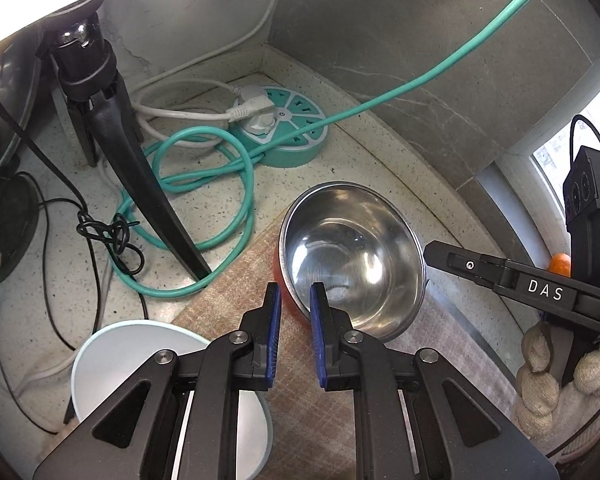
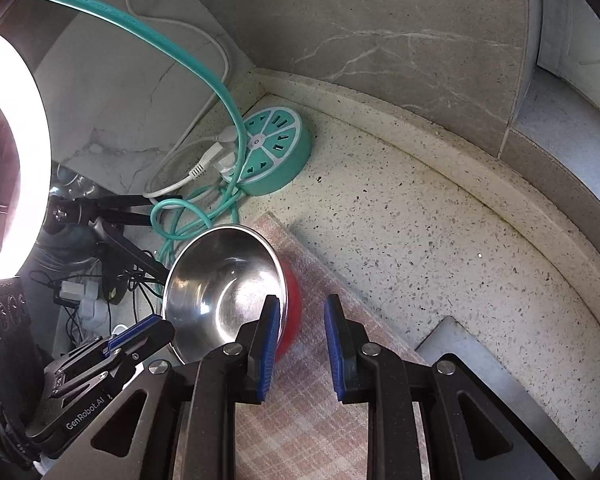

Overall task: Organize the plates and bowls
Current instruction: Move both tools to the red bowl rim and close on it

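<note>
While the steel bowl (image 1: 352, 256) sits tilted on the plaid mat (image 1: 260, 276), its mouth faces up and toward the cameras, red outer wall showing at the rim's lower edge; being round, it has no long axis. Both grippers pitch steeply downward. The left gripper (image 1: 296, 300) grips the bowl's near rim between narrowly set blue pads. The right gripper (image 2: 302, 312) has one pad against the opposite rim, but whether it actually grips the rim I cannot tell. A pale blue bowl (image 1: 140, 360) lies beside the mat.

Speckled counter (image 2: 440, 240), checked mat (image 2: 312, 420), power strip (image 2: 276, 152)
</note>
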`<state>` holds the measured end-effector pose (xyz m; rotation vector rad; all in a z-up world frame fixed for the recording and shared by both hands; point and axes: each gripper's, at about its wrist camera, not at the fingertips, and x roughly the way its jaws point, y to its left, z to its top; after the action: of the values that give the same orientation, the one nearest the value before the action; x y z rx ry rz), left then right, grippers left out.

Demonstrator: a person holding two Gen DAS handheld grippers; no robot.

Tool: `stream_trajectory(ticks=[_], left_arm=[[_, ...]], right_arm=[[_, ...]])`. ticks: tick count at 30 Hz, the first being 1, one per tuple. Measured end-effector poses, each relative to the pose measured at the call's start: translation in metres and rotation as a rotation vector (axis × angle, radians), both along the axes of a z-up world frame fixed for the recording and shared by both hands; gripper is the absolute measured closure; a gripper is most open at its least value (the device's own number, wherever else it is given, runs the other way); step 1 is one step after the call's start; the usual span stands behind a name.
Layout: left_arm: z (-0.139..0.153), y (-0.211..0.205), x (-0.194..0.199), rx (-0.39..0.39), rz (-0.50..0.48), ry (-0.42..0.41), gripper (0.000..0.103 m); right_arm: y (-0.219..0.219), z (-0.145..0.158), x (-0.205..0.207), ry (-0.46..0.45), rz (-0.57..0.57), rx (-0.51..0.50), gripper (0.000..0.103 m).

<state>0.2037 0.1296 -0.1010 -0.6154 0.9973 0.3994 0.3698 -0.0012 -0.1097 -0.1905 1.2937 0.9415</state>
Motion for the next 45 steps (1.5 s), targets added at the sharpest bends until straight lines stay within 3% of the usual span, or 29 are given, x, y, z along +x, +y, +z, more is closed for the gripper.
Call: stream_trajectory(ticks=[11, 20, 45], left_arm=[[-0.004, 0.003, 0.004, 0.004, -0.009, 0.001, 0.090], [-0.005, 0.000, 0.007, 0.022, -0.025, -0.001, 0.091], [0.021, -0.012, -0.004, 0.009, -0.065, -0.050, 0.091]], right_arm=[[0.003, -0.008, 0.000, 0.010, 0.007, -0.014, 0.083], [0.010, -0.013, -0.006, 0.019, 0.024, -0.026, 0.097], [-0.003, 0.016, -0.017, -0.022, 0.011, -0.050, 0.097]])
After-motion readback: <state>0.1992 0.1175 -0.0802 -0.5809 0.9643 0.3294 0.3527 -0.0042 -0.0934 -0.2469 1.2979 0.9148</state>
